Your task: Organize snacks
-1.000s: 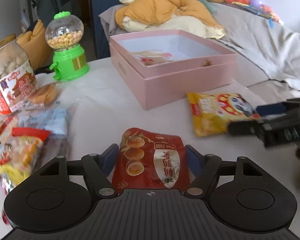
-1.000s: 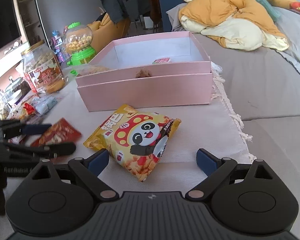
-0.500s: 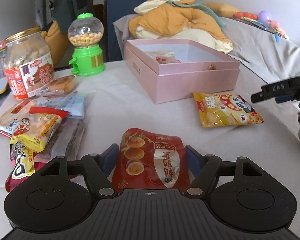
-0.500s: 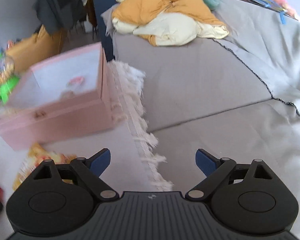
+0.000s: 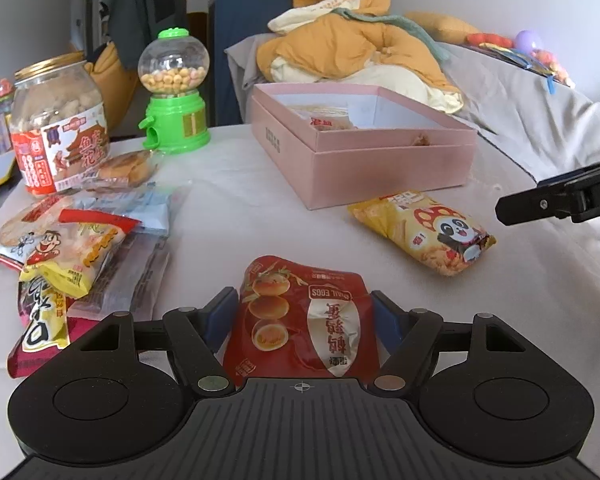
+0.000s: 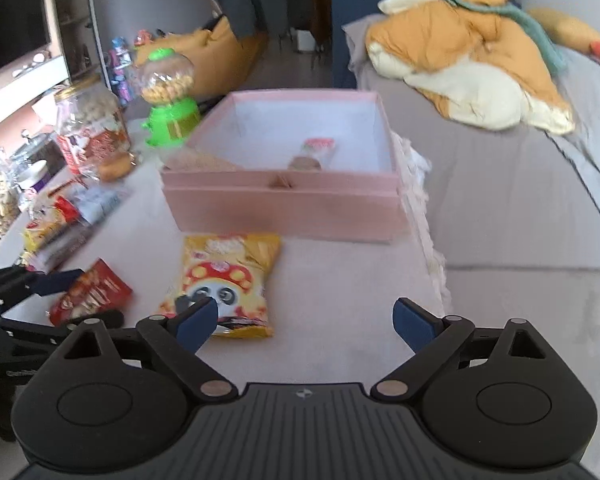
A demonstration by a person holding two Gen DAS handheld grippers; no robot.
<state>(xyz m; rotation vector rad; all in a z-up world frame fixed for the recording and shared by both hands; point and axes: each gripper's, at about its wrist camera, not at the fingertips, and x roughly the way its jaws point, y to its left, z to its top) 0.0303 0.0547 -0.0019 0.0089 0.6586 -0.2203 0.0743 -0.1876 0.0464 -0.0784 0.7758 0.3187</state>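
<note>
Two packets in play: red quail-egg pouch [image 5: 304,320] and yellow panda bag [image 6: 224,280], both on the white-covered table [image 5: 240,208], short of the pink box [image 5: 364,160].
Left gripper [image 5: 302,316]: closed on the red pouch, a blue pad pressed on each side; the pouch's long axis runs straight out along the fingers, its top end toward the box.
Right gripper [image 6: 306,320]: jaws spread wide, nothing between them; it hangs over the table's near edge.
Panda bag from right gripper: ahead and to the left, its lower end just behind the left pad [image 6: 198,322]; long axis points roughly at the box's front wall.
Nearer hand: the right, by my reckoning; the left is occupied.
Box: open, by the table's far right edge next to the sofa, a few snacks already inside.
Likely need: right gripper shifts left to centre on the bag.
Other snacks: loose heap [image 5: 76,248] along the table's left edge, untouched.
</note>
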